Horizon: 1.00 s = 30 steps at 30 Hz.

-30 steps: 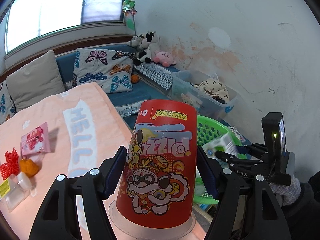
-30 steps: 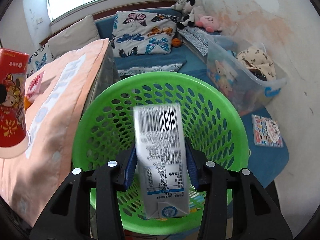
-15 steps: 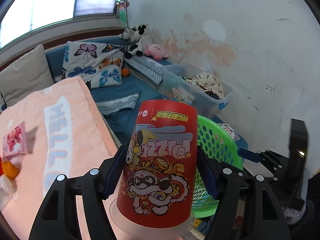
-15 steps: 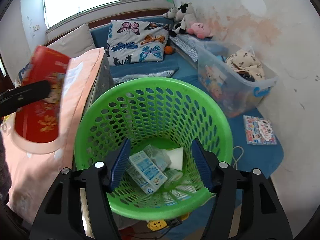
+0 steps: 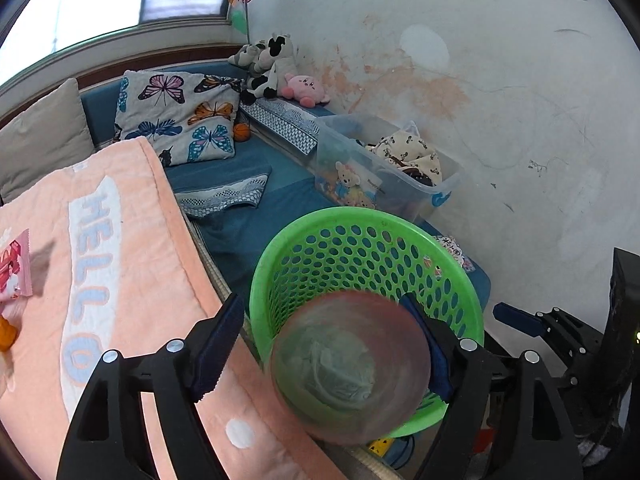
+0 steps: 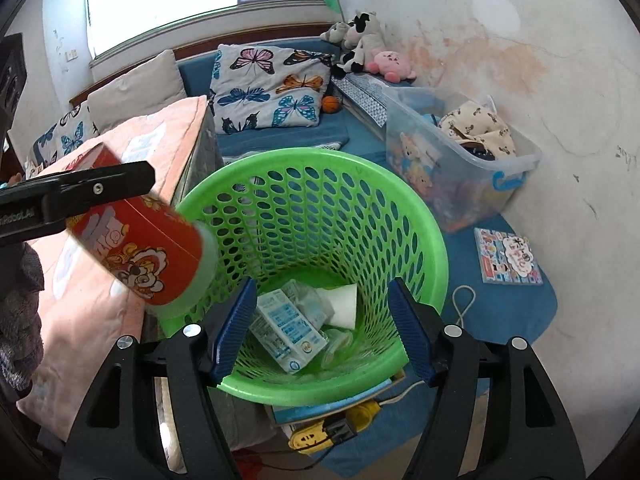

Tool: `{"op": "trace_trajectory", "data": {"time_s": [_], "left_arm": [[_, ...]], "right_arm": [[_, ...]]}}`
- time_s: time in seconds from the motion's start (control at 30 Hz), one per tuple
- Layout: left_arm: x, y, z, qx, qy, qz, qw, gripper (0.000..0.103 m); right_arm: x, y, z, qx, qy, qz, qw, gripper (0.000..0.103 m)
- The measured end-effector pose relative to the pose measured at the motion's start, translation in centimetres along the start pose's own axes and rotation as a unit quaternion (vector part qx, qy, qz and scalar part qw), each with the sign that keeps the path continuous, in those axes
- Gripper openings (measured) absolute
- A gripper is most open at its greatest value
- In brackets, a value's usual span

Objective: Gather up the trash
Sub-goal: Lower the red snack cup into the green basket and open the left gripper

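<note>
The red snack cup [image 6: 140, 252] with cartoon print is tilted at the left rim of the green mesh basket [image 6: 424, 240]. In the left wrist view the cup [image 5: 348, 364] shows blurred, mouth toward the camera, with crumpled wrapping inside, over the basket [image 5: 360, 224]. My left gripper [image 5: 324, 348] is open; its fingers [image 5: 218, 340] stand apart from the cup. My right gripper [image 6: 320, 328] is open and empty above the basket. A white and blue milk carton [image 6: 288, 328] lies at the basket bottom with other wrappers.
A table with a pink "HELLO" cloth [image 5: 120, 264] stands left of the basket; a pink packet [image 5: 14, 268] lies on it. A clear storage box [image 6: 460, 160] stands behind the basket. A blue mat, cushions and plush toys lie beyond. A yellow power strip [image 6: 320, 432] lies under the basket.
My left gripper moved over the basket, opened and let go of the red cup, which tips toward the basket. My right gripper dropped the milk carton into the basket and stays open.
</note>
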<state>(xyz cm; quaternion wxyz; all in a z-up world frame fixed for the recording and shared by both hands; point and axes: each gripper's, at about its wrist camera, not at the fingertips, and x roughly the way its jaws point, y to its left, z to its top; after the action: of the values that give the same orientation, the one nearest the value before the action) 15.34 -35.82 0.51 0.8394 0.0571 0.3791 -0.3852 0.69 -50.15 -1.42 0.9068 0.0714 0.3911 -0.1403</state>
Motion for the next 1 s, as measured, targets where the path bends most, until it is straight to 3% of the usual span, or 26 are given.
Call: {"op": "trace_trajectory", "data": {"time_s": [0.3,0.83,1.0], "left_arm": [[-2.9,1.2,-0.2,0.002,-0.02,0.01,0.9997,0.078],[-3.3,0.4,-1.4,0.028,-0.017,0.007,0.9994,0.078],[-2.5,-0.2,-1.7,0.035,-0.007,0.003,0.9994,0.059]], "right_arm": [[-0.9,1.1,0.1,0.004,-0.009,0.004,1.0,0.069],[-1.1,0.6,0.0,0.012,-0.013,0.008,1.0,0.069],[-1.0,0.2,-0.1,0.015,-0.012,0.01,1.0,0.069]]}}
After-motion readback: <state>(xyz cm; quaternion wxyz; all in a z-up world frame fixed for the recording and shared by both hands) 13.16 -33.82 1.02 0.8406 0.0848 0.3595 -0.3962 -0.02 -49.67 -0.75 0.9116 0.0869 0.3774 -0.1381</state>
